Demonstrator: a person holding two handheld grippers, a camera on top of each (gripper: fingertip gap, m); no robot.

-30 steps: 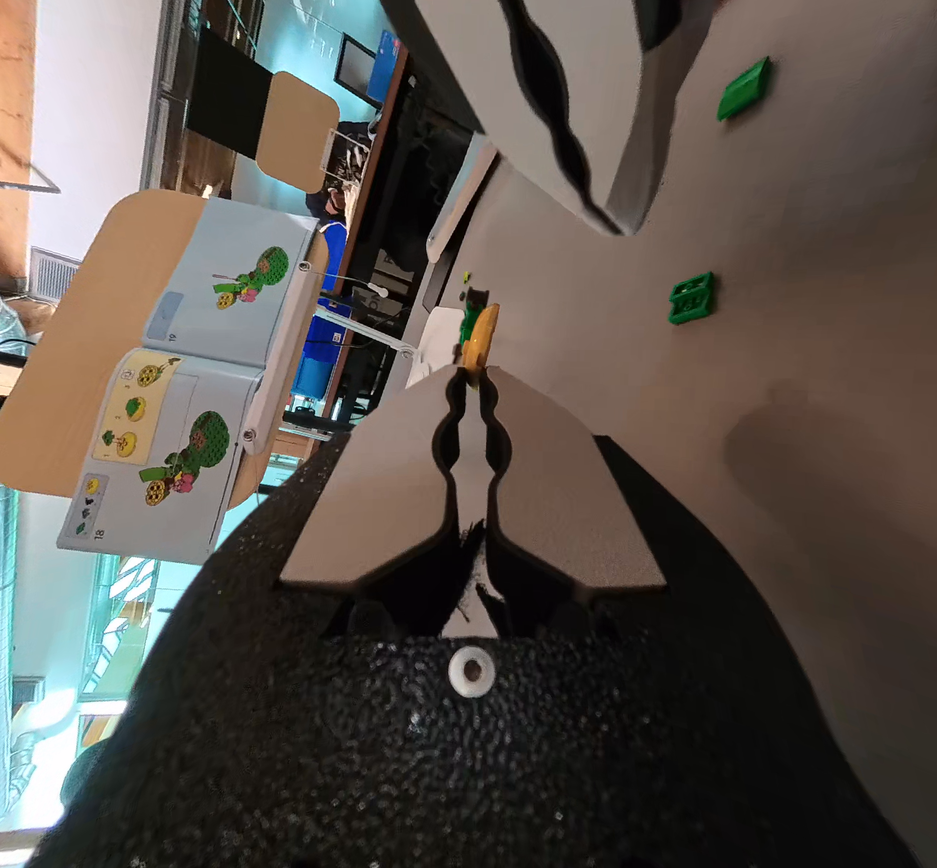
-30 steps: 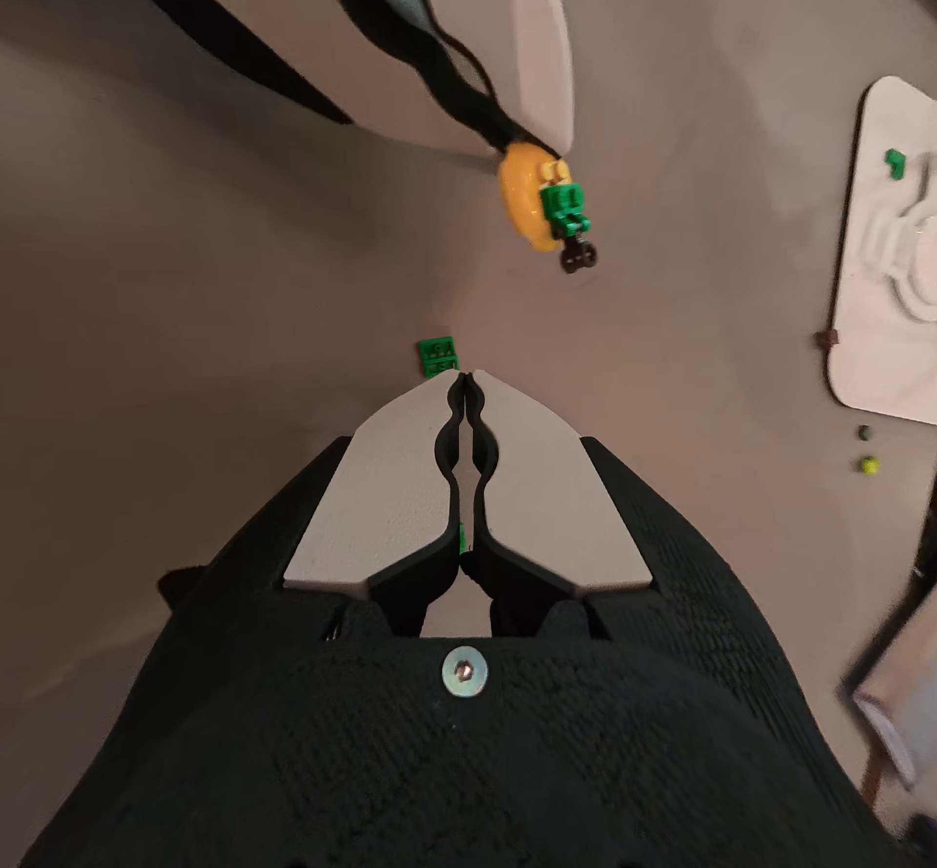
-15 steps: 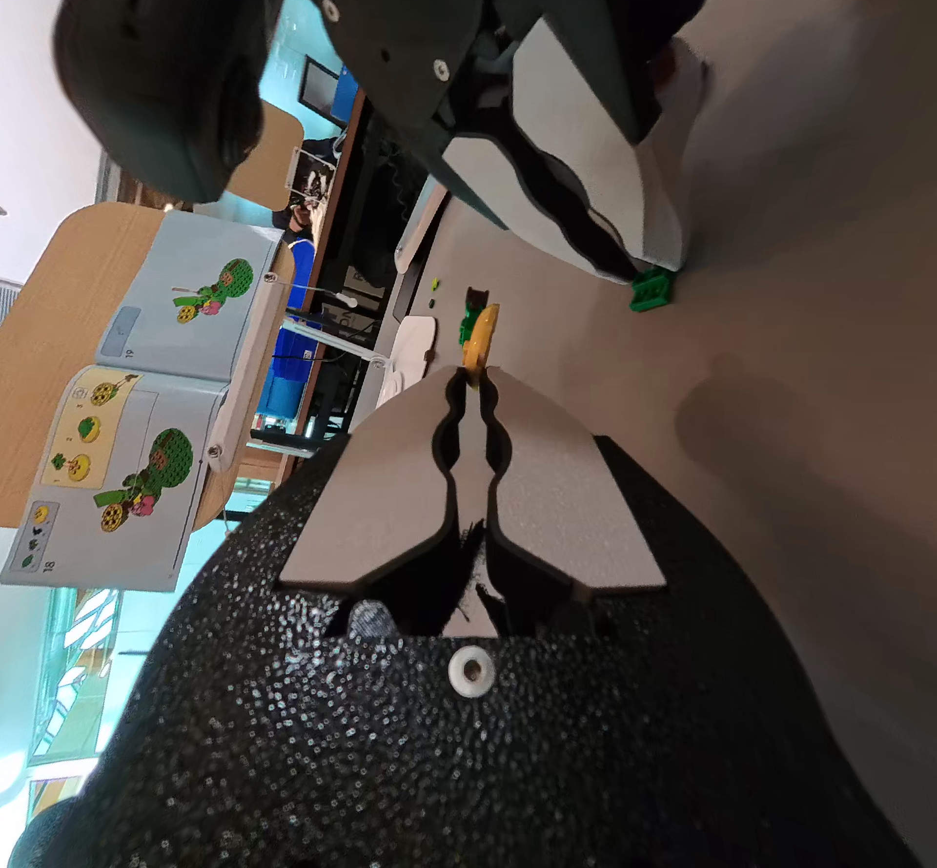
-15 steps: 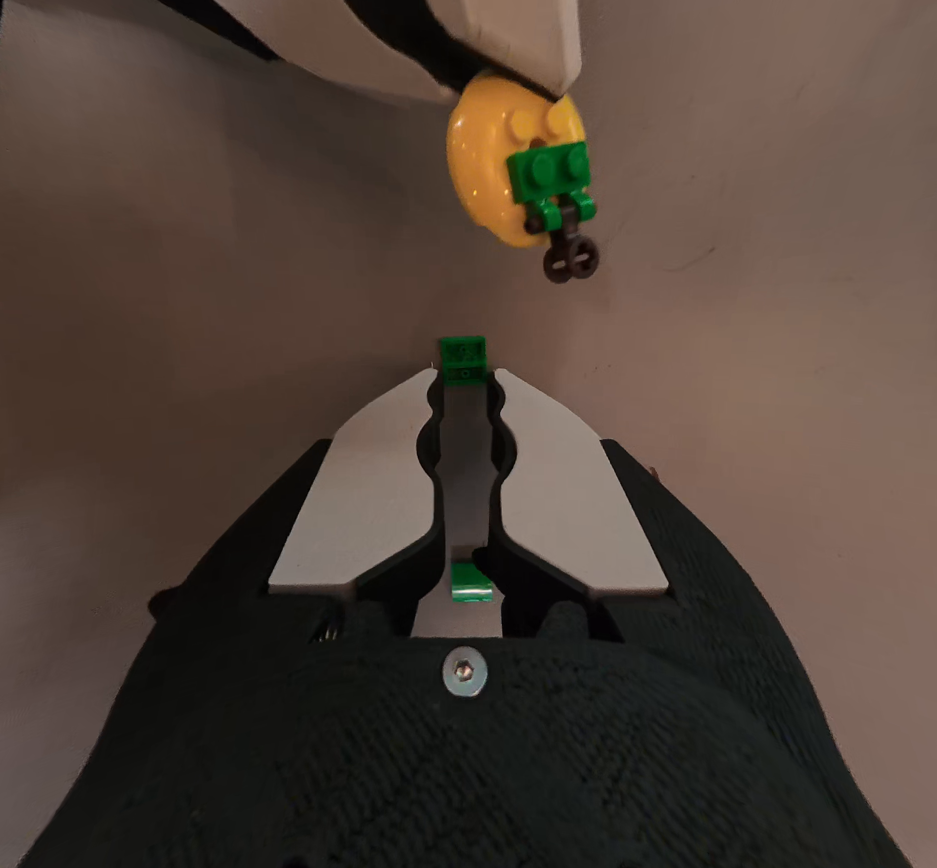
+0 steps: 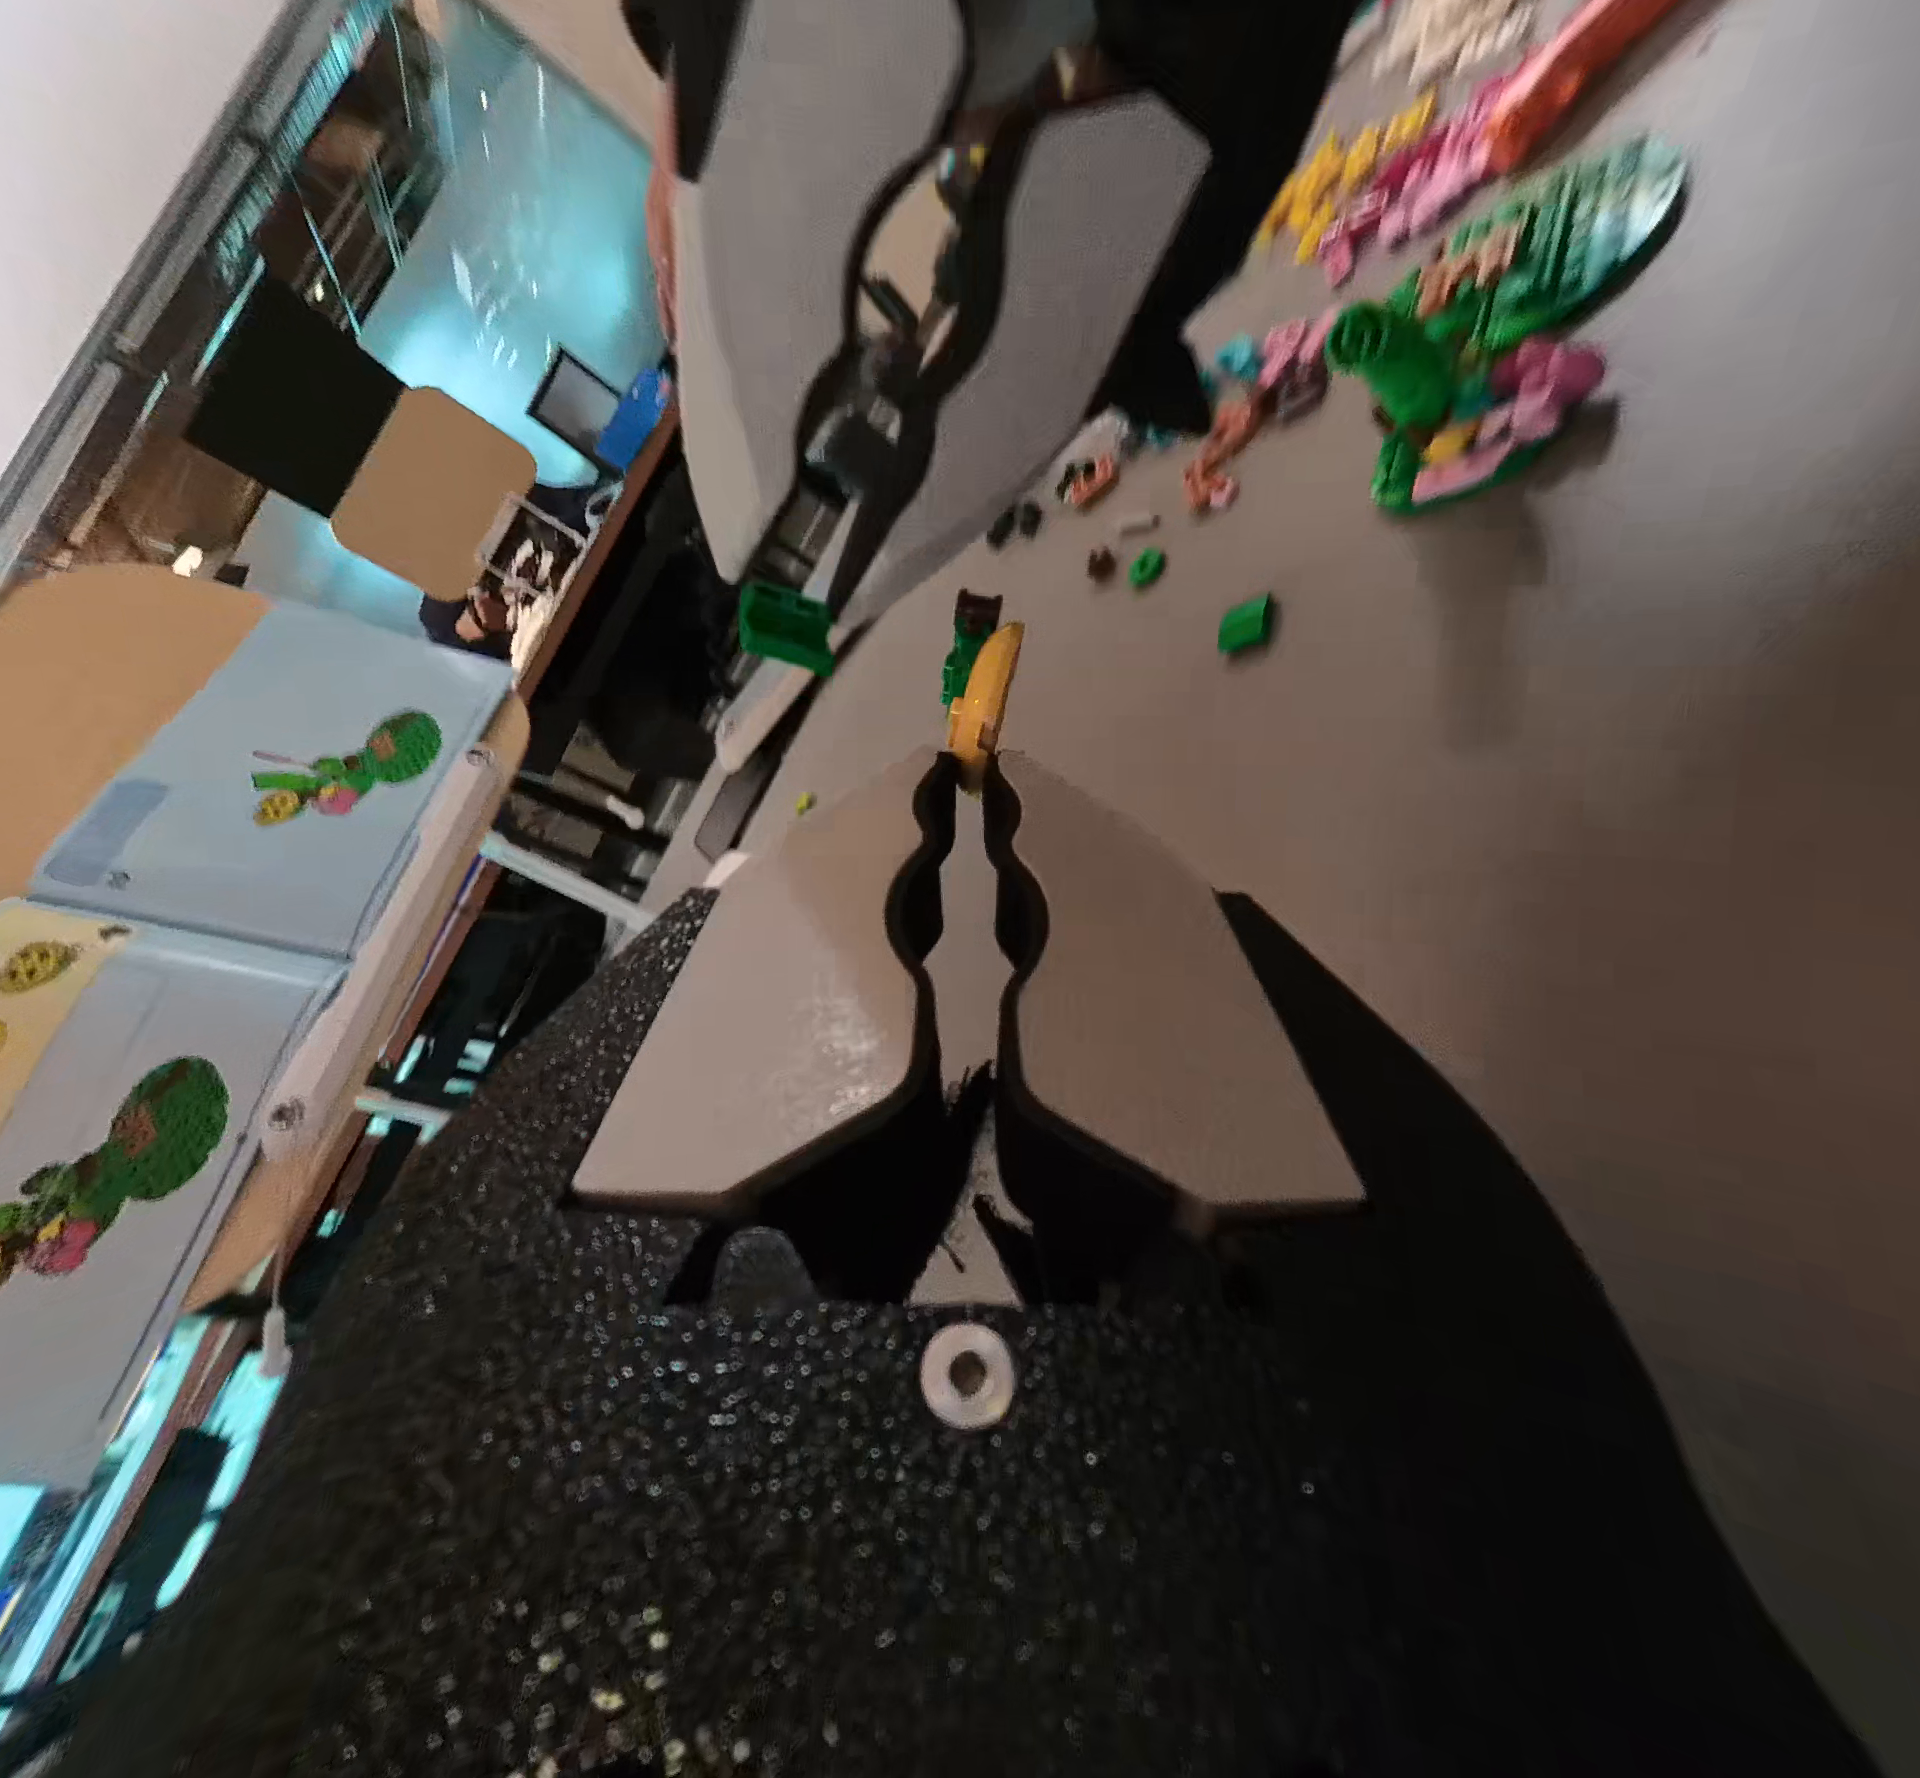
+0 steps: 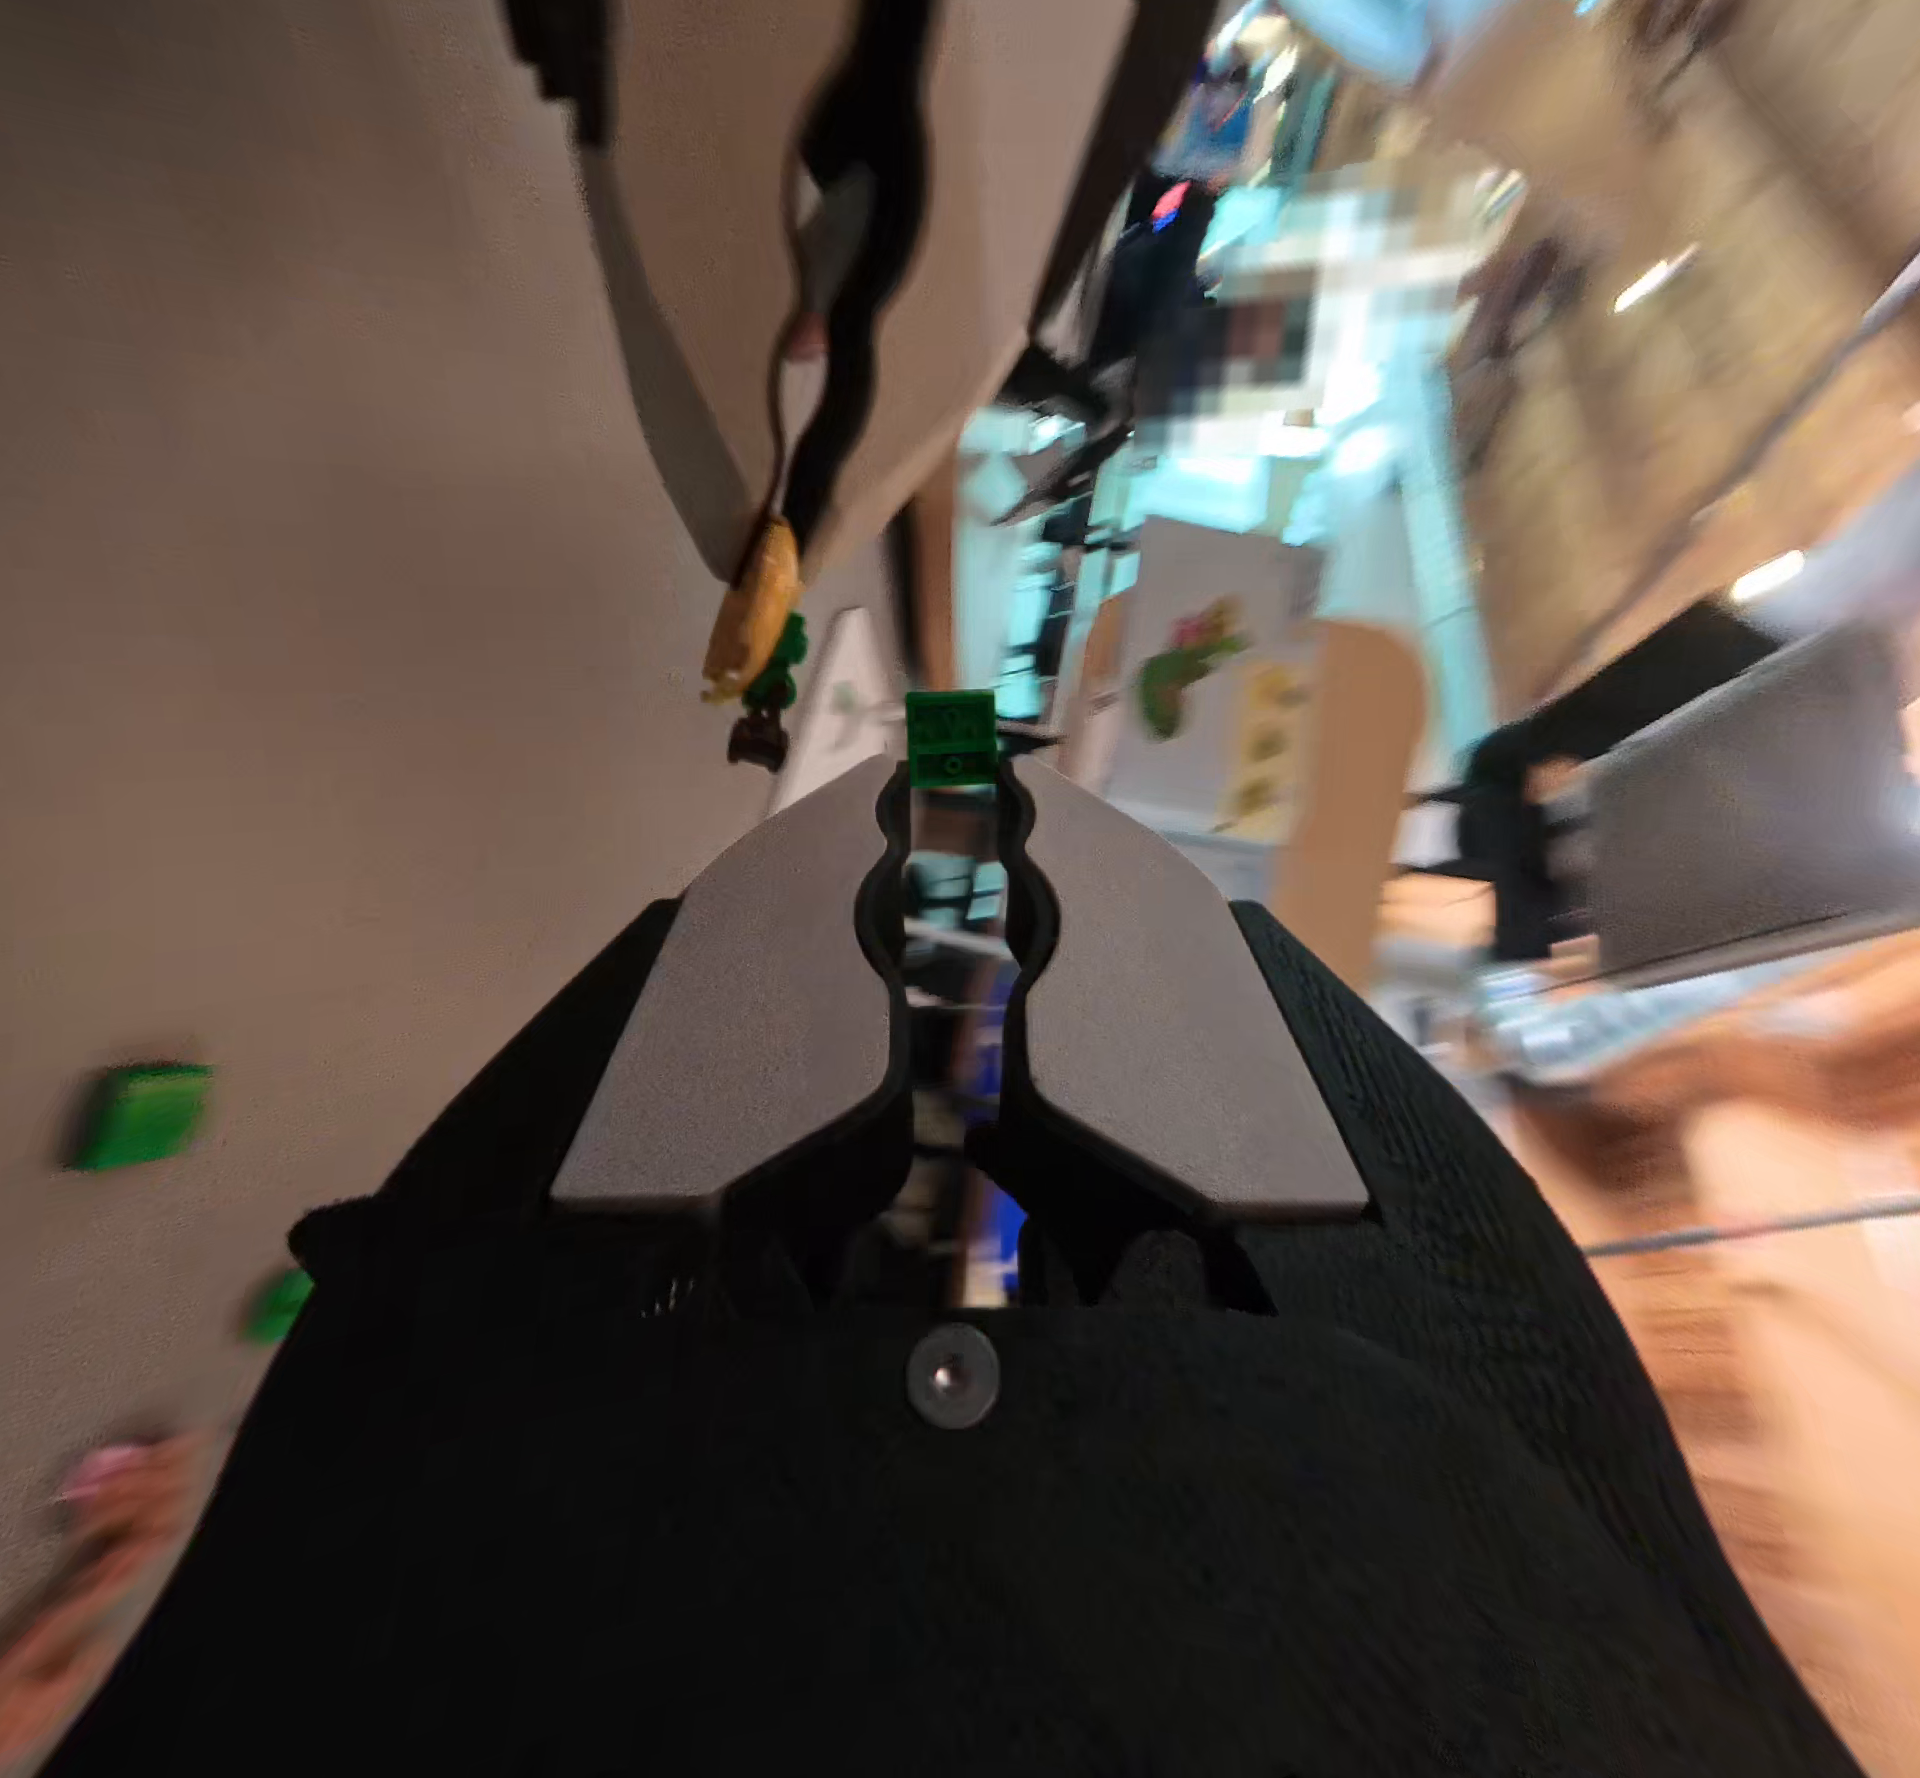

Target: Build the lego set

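the desk is a grey surface and serves as the landmark; both views are motion-blurred. an open manual stands on a holder beyond the desk's far edge, showing pictures of a green and pink model.

the left gripper is held above the desk. its jaws are nearly closed and pinch the edge of a yellow disc. a small green part and a dark part sit on the disc's side away from the desk.

the right gripper is also held above the desk. its jaws are closed to a narrow gap and grip a green plate at the tips, clear of the desk surface. in the right wrist view this plate is just beside the disc assembly and apart from it.

on the desk, well apart from both grippers, lies a green and pink model beside a spread of pink, yellow and green loose parts. nearer the disc, a loose green brick rests on the desk, with several smaller green and dark pieces just beyond it.
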